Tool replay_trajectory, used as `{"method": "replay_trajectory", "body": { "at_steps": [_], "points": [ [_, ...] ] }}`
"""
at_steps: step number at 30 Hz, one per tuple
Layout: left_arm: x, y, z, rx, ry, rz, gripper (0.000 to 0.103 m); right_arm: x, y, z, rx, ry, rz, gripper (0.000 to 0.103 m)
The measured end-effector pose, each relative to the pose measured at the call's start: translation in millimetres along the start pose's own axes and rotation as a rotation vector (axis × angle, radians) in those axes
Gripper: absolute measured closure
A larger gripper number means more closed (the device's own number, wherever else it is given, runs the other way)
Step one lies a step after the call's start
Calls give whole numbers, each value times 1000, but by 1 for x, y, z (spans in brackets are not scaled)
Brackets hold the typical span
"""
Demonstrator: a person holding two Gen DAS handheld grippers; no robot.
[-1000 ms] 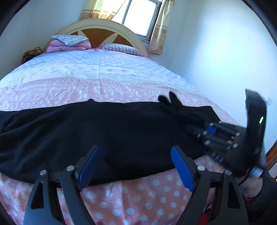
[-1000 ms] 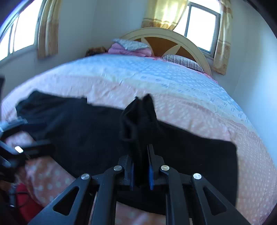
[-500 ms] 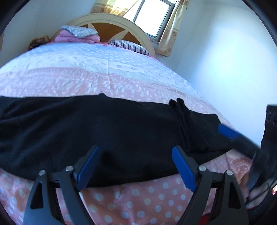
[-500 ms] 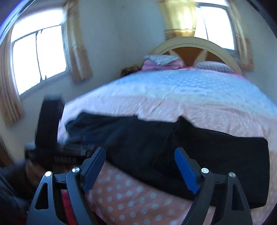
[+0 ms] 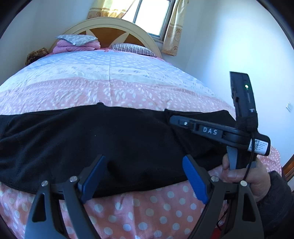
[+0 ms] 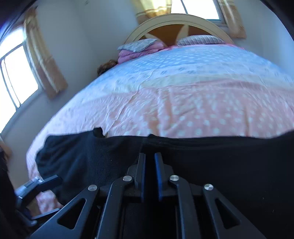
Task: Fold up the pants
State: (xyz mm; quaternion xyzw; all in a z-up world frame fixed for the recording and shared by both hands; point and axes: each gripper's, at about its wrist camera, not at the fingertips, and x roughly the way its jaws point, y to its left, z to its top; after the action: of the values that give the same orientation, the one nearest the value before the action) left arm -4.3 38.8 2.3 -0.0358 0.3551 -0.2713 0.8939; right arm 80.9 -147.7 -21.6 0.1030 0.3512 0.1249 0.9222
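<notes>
Bed: fills both views, under a spread that is pale blue toward 12 o'clock and pink with white dots toward 6 o'clock.
Headboard: arched, cream and brown, at 12 o'clock in the left wrist view, with a curtained window above it.
Pants: black, laid flat in a wide band across the near part of the bed, running from 9 o'clock to 3 o'clock in the left wrist view; the near edge lies close to the bed's front edge. In the right wrist view they cover the lower half from 8 o'clock to 3 o'clock.
Pillows: a pink folded pile with a grey patterned one on top at 11 o'clock, a striped one just beside it at 12 o'clock.
Left gripper: at 6 o'clock in its own view, blue-padded fingers wide apart, hovering over the near edge of the pants with nothing between them.
Right gripper: fingers drawn close together with a narrow gap, low against the black cloth; whether cloth is pinched between them cannot be told. From the left wrist view it sits at 3 o'clock over the right end of the pants.
Right hand: at 4 o'clock in the left wrist view, wrapped around that gripper's handle.
</notes>
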Motion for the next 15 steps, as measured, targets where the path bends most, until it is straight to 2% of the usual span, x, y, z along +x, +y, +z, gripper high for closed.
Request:
{"method": "replay_trajectory", "body": {
  "at_steps": [4,8,10,12,14,15],
  "points": [
    [2,-1,0,-6,6,-11,15,-6,-2,3,-42,6,61,90],
    [0,-10,2,42,-5,-5,15,-52,-29,4,93,-107,145,90],
    [0,-17,6,69,-23,-6,15,-85,-51,4,151,-183,103,90],
    [3,-25,16,76,-37,-19,15,-116,-79,1,202,-254,-2,90],
    [11,-35,29,64,-48,-46,15,-130,-100,-3,225,-266,-82,90],
    [15,-41,34,62,-52,-50,15,-130,-113,-8,242,-245,-120,90]
  ]
}}
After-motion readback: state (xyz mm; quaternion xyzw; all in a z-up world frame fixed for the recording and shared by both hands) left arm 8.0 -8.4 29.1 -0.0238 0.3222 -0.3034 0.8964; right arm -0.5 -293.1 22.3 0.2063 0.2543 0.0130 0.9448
